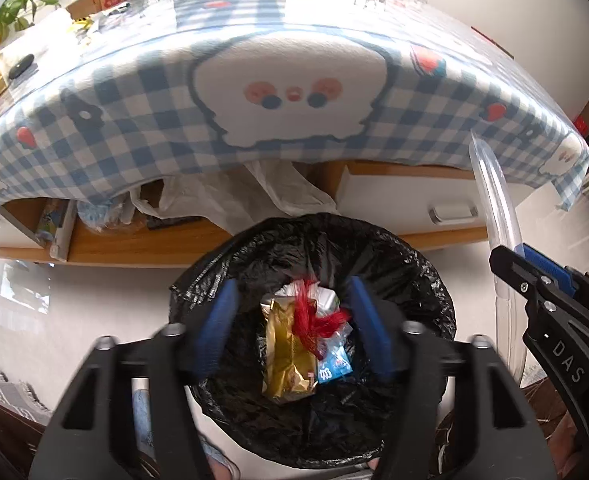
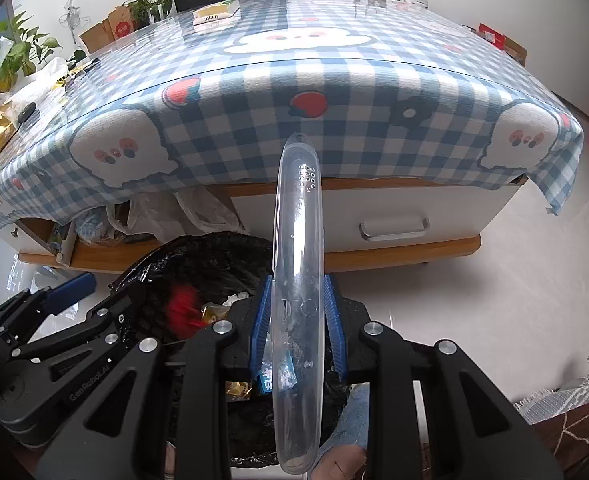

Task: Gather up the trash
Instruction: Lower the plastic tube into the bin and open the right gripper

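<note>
1. While my left gripper [image 1: 294, 328] hangs with jaws apart and empty over the bin [image 1: 434, 280], the red net [image 1: 314, 316] just inside it could snag a pad.
2. My right gripper [image 2: 298, 320] clamps the clear lid [image 2: 298, 208] beside the bin's rim — released here, I judge it may land on the floor [image 2: 474, 300].

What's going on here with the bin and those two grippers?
A person is collecting trash into a black-lined bin beside the table. The left gripper hangs open over it, with a red mesh scrap and gold wrapper below. The right gripper is shut on a clear plastic lid, not yet dropped.
</note>
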`<state>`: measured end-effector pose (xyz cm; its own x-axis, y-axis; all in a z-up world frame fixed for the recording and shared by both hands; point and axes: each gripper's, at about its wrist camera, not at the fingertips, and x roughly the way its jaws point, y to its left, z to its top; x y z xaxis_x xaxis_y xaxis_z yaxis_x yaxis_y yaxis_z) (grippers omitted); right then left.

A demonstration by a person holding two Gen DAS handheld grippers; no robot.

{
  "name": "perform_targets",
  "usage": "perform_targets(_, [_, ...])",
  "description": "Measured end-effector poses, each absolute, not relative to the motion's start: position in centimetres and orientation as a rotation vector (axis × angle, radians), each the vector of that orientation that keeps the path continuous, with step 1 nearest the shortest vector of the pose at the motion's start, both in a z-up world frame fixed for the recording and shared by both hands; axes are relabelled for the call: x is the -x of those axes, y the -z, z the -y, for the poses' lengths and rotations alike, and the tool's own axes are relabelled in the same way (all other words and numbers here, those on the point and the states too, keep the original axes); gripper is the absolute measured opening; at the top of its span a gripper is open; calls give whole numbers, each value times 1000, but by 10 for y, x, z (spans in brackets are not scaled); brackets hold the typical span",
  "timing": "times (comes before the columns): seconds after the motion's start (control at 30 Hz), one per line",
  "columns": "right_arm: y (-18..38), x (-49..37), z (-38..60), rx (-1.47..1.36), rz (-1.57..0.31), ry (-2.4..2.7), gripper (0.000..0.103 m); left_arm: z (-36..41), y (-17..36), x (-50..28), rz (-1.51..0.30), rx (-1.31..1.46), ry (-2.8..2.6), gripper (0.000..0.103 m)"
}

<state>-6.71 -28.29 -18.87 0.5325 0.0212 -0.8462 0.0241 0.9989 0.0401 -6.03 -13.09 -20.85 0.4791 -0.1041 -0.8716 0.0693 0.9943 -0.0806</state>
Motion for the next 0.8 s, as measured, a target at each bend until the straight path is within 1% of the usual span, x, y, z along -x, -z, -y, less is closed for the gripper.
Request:
perform_targets(0.03, [190,67,281,-48,-1013,0,25,127,208,60,-1060,41,98,75])
perform_targets(0.07, [190,66,279,-44,-1014,-3,25,123,206,60,-1048,48,90,81])
perform_targets(0.17, [192,65,274,-41,-1014,-18,25,109,203,59,-1031,58,64,91])
perform_targets(0.27, [195,63,267,-40,-1018,-31,25,97,200,59,-1016,51,37,94])
perform_targets(0.47, [198,58,248,-34,-1018,-66,25,72,201,57,-1009,73,-4,97])
perform_targets(0.8, [203,52,219,-23,-1020,-109,25,51,200,57,-995,69,-18,97])
